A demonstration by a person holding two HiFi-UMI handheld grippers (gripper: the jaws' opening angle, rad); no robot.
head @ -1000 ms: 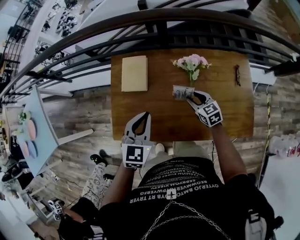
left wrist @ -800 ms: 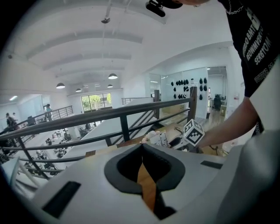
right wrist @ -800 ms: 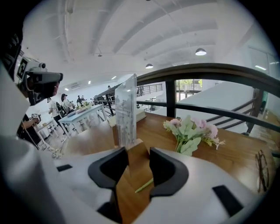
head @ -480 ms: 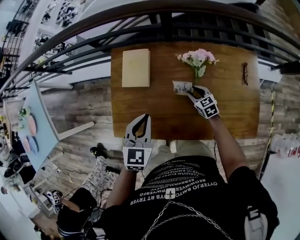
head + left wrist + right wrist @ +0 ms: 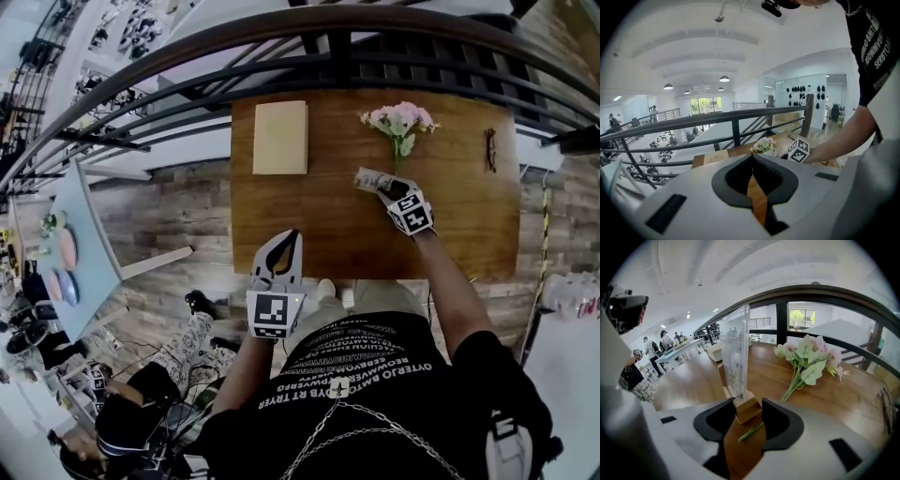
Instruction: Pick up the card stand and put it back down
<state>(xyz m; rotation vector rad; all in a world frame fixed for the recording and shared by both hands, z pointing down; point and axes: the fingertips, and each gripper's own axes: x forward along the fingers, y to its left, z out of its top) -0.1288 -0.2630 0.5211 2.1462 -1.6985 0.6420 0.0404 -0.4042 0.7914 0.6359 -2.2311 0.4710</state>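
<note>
Beside the flowers (image 5: pixel 806 355), the stand (image 5: pixel 736 352) is seen resting on the tabletop (image 5: pixel 773 376). The right gripper (image 5: pixel 749 405) has just been eased apart, so the base sits loose between its jaws. The left gripper (image 5: pixel 293 234) is closed and empty. Pretty much only the backing-out seems left.

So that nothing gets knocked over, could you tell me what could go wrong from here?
1. The right gripper has just been opening its jaws with the wooden base of the card stand between them; a jaw dragging the base on withdrawal could tip the tall stand.
2. The flower bunch lies close beside it, and a green stem lies between the jaws; either could be snagged.
</note>
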